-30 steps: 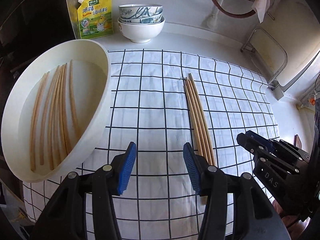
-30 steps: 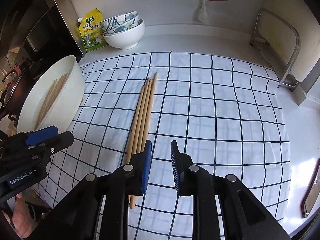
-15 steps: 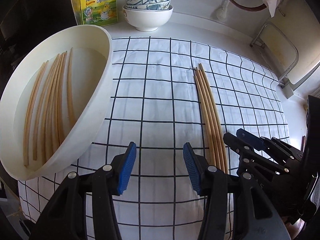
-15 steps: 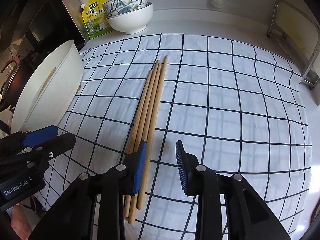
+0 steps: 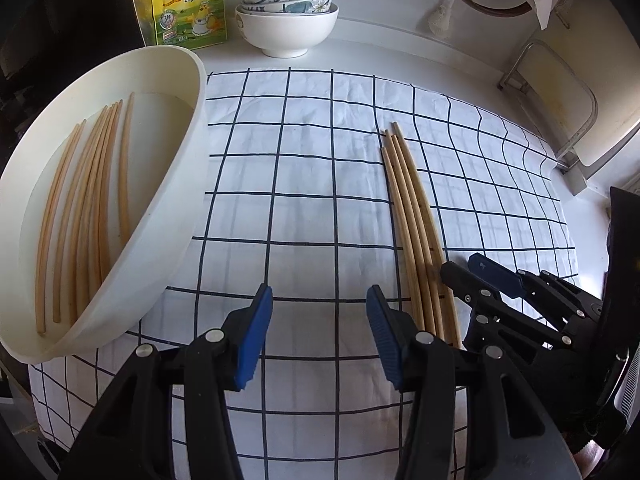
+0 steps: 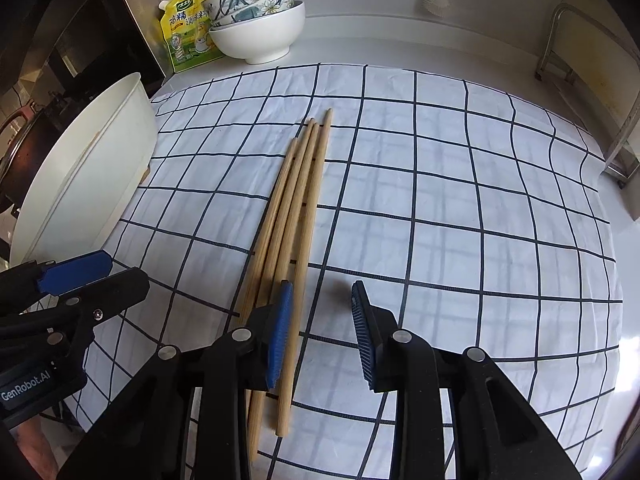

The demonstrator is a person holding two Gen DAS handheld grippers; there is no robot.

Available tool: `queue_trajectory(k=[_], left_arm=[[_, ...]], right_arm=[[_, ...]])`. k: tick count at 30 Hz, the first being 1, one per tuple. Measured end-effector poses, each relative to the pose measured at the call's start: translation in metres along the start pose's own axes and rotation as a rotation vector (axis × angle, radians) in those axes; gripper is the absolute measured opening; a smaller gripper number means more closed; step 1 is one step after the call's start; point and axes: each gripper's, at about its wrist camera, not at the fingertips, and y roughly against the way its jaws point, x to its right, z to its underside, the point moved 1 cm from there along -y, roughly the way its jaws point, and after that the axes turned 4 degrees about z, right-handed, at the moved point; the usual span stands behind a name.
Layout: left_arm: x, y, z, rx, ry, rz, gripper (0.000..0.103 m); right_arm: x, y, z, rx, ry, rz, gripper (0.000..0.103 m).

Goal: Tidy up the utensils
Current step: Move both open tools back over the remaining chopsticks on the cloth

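bright daylight fell from the far right, glaring on the counter [image 6: 624,344] at its right edge; the cloth's grid [image 5: 304,184] bowed outward, frame corners went black, focus stayed sharp.

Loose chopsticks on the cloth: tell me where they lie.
The loose chopsticks lie bundled mid-cloth on the checked cloth, right of the white basin; their near ends sit beside the right gripper.

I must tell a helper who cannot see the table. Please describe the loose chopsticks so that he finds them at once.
Find the white cloth with dark grid lines. Near its middle lies a tight bundle of four wooden chopsticks, directly on the fabric. The other chopsticks lie inside the white basin at the cloth's edge.
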Motion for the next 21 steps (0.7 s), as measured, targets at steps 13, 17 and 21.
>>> queue_trajectory(k=[13,17,21], left_arm=[[0.03,-0.026,0.0,-0.022,-0.029,0.031,0.048],[0.037,-0.032,-0.001,-0.022,-0.034,0.034,0.048],[0.042,-0.041,-0.002,-0.026,-0.05,0.012,0.049]], right_arm=[[0.044,0.013,0.02,-0.001,-0.075,0.042,0.029],[0.048,0.019,0.022,0.022,-0.083,0.026,0.029],[0.049,0.023,0.021,0.035,-0.077,0.026,0.03]])
